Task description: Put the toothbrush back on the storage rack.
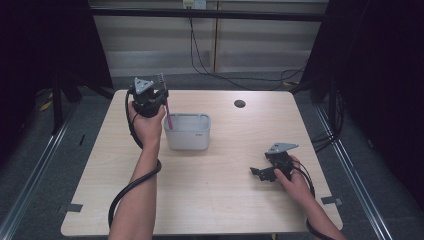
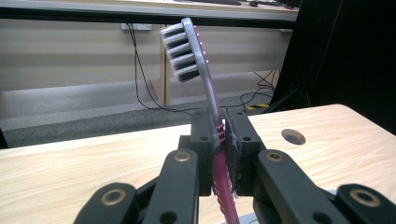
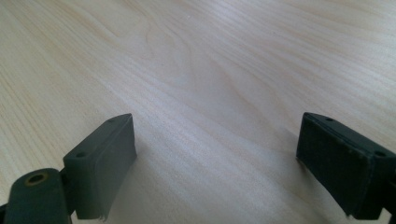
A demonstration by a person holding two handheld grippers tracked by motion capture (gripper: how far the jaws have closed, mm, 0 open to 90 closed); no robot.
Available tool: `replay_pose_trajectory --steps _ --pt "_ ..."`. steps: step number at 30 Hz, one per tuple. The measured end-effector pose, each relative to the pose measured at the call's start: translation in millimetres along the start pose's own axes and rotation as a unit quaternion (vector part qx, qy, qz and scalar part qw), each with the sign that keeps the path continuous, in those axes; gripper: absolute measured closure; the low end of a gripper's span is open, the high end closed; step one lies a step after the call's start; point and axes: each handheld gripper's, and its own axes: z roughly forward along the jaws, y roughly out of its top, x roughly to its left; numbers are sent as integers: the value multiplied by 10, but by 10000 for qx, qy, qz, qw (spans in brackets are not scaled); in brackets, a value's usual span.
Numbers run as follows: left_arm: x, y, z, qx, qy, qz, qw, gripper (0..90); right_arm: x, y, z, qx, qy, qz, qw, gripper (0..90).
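Observation:
My left gripper (image 1: 161, 90) is held up above the table's far left part, shut on a pink and grey toothbrush (image 2: 208, 88). Its bristled head points up and its pink handle (image 1: 169, 119) hangs down just over the left rim of a grey rectangular bin (image 1: 187, 131). In the left gripper view the jaws clamp the toothbrush neck from both sides. My right gripper (image 1: 256, 173) lies low on the table at the right, jaws spread wide with bare wood between its fingertips (image 3: 105, 158).
The light wooden table (image 1: 215, 200) has a round cable hole (image 1: 239, 103) at the far side. Black cables trail from both grippers. Dark frame posts and curtains flank the table; a wall with hanging cables stands behind.

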Motion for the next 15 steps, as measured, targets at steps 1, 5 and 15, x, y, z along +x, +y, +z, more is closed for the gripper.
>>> replay_pose_trajectory --steps 1,5,15 --pt "1 -5 0 10 6 22 10000 826 0 0 0 0 -1 -1 10000 113" --pt "-2 -24 1 17 14 15 10000 826 1 0 0 1 -4 1 10000 113" --pt "-23 -101 5 68 14 40 10000 825 1 0 1 1 -4 -1 10000 113"
